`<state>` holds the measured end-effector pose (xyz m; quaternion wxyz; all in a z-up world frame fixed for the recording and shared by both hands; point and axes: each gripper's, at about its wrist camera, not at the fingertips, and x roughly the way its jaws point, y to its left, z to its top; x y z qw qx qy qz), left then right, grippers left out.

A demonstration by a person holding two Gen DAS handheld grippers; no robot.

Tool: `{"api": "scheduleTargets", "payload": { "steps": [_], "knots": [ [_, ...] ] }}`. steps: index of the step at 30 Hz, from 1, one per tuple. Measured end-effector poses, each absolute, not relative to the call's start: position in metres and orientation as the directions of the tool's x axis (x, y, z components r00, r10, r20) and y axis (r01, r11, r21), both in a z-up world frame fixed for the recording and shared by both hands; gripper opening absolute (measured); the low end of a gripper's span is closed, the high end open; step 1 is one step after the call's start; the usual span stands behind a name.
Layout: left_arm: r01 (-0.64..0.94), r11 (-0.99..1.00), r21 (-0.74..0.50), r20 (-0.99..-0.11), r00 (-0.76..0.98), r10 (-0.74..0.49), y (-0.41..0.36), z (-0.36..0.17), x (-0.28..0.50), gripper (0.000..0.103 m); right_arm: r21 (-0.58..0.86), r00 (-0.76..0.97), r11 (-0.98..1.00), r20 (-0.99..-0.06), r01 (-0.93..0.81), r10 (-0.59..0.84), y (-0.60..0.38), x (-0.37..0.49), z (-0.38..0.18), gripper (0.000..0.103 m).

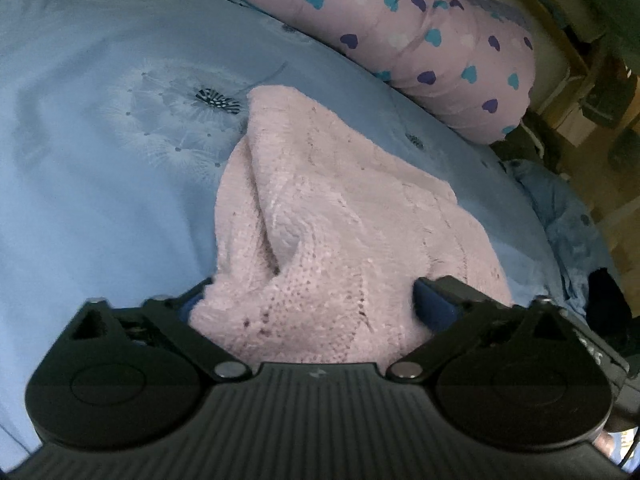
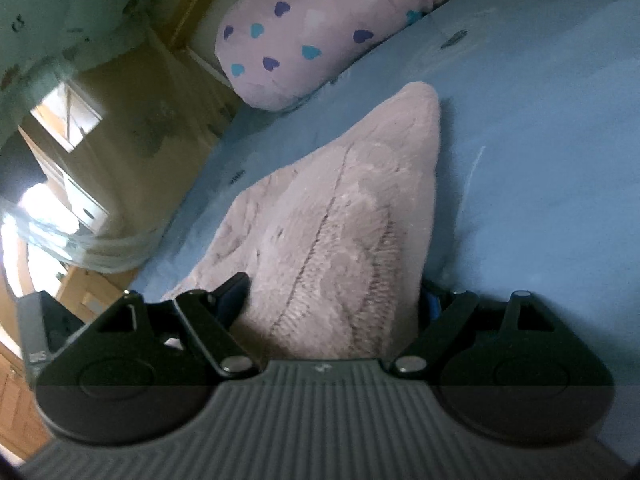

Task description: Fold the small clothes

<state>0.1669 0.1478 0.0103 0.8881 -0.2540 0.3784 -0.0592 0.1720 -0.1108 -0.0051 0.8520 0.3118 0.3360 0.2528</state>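
A pale pink knitted garment [image 1: 320, 216] lies rumpled on the blue bedsheet [image 1: 100, 160]. My left gripper [image 1: 308, 304] is open, its jaws wide apart, with the near edge of the garment lying between the blue-padded fingers [image 1: 434, 304]. In the right wrist view the same pink garment [image 2: 340, 224] rises to a point away from me. My right gripper [image 2: 332, 300] is open too, its fingers [image 2: 234, 292] on either side of the garment's near edge. Whether either gripper pinches the cloth is hidden.
A pink bolster with blue and purple hearts [image 1: 420, 40] lies along the bed's far side, also in the right wrist view [image 2: 304, 32]. Crumpled blue cloth [image 1: 568, 224] hangs at the bed's right edge. Wooden furniture [image 2: 52, 128] stands beyond the bed.
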Motion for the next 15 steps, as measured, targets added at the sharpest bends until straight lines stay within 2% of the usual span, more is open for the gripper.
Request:
{"api": "scheduleTargets", "payload": {
  "steps": [2,5,8,15],
  "knots": [
    [-0.090,0.835,-0.542,-0.630,0.702,-0.333,0.152,0.010,0.166,0.084,0.705,0.637,0.675,-0.421,-0.218,0.646,-0.108,0.175,-0.003,0.070],
    [-0.102,0.803,-0.588,-0.614,0.702,-0.360,0.155,0.012,0.163,0.076,0.733,0.630,0.656,-0.426,-0.180,0.649,-0.112,0.177,0.003,0.053],
    [-0.078,0.799,-0.596,-0.600,0.705,-0.379,0.150,0.020,0.157,0.070,0.747,0.631,0.647,-0.429,-0.154,0.646,-0.116,0.173,0.012,0.049],
    [-0.045,0.737,-0.675,-0.577,0.654,-0.489,0.127,0.036,0.121,0.068,0.765,0.632,0.632,-0.429,-0.126,0.645,-0.139,0.147,0.044,0.049]
  ]
}}
